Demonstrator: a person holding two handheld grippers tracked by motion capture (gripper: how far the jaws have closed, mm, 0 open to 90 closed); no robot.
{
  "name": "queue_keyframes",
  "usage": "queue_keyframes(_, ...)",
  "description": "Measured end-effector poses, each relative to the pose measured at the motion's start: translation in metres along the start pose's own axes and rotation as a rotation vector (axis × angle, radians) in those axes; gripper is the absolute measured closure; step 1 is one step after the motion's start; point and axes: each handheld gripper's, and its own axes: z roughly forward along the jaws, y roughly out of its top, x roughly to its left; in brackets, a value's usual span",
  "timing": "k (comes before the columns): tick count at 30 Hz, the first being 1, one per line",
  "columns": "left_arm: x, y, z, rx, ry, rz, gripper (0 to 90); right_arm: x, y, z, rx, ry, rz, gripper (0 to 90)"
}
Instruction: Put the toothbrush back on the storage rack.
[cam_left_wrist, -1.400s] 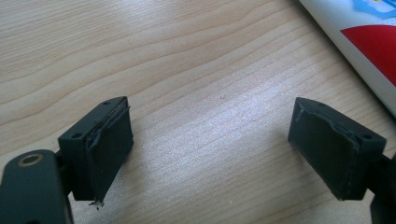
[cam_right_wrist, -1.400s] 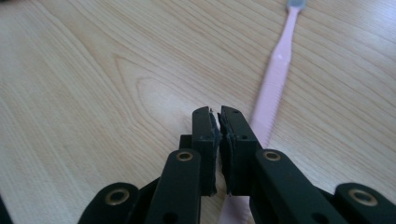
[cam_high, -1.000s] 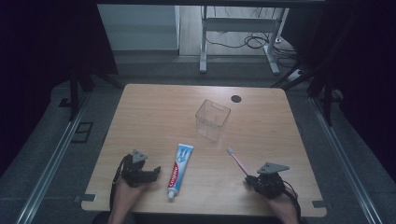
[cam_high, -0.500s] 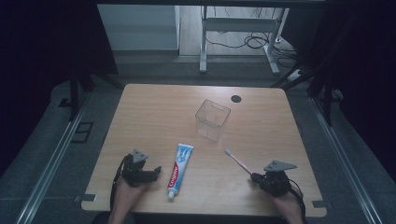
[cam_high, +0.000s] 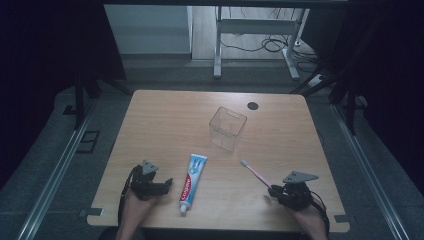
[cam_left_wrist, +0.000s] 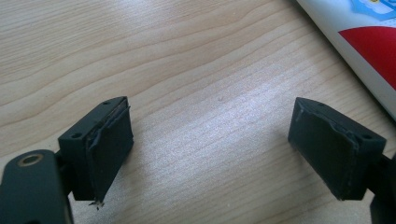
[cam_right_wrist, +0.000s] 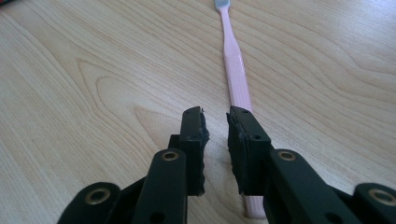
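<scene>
A pink toothbrush (cam_high: 255, 173) lies on the wooden table (cam_high: 170, 120) at the front right, bristles toward the clear plastic cup (cam_high: 227, 128). My right gripper (cam_high: 291, 192) sits at its handle end. In the right gripper view the jaws (cam_right_wrist: 215, 116) are nearly together with nothing between them, and the toothbrush (cam_right_wrist: 233, 60) runs under the right jaw. A white, red and blue toothpaste tube (cam_high: 192, 182) lies at the front middle. My left gripper (cam_high: 152, 184) rests just left of it, open wide (cam_left_wrist: 215, 126) over bare wood, with the tube (cam_left_wrist: 364, 42) at the upper right.
A small dark round hole (cam_high: 253, 106) marks the table's far side. A metal desk frame (cam_high: 255, 30) and cables stand on the floor beyond. Dark curtains flank both sides.
My right gripper has drifted slightly right and toward the person along the toothbrush handle. The left gripper, tube, cup and toothbrush have stayed put.
</scene>
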Motion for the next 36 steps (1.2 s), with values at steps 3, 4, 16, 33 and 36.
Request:
queue_keyframes(3, 0.000, 0.000, 0.000, 0.000, 0.000, 0.000, 13.7, -0.003, 0.003, -0.001, 0.033, -0.007, 0.004, 70.7)
queue_keyframes(4, 0.000, 0.000, 0.000, 0.000, 0.000, 0.000, 13.7, -0.003, 0.003, -0.001, 0.033, -0.007, 0.004, 70.7)
queue_keyframes(16, 0.000, 0.000, 0.000, 0.000, 0.000, 0.000, 13.7, -0.016, 0.017, -0.001, 0.130, -0.013, 0.012, 69.6)
queue_keyframes(33, 0.000, 0.000, 0.000, 0.000, 0.000, 0.000, 13.7, -0.017, 0.048, 0.015, 0.278, 0.006, -0.062, 71.6)
queue_keyframes(36, 0.000, 0.000, 0.000, 0.000, 0.000, 0.001, 13.7, -0.017, 0.053, 0.020, 0.309, 0.009, -0.070, 72.1)
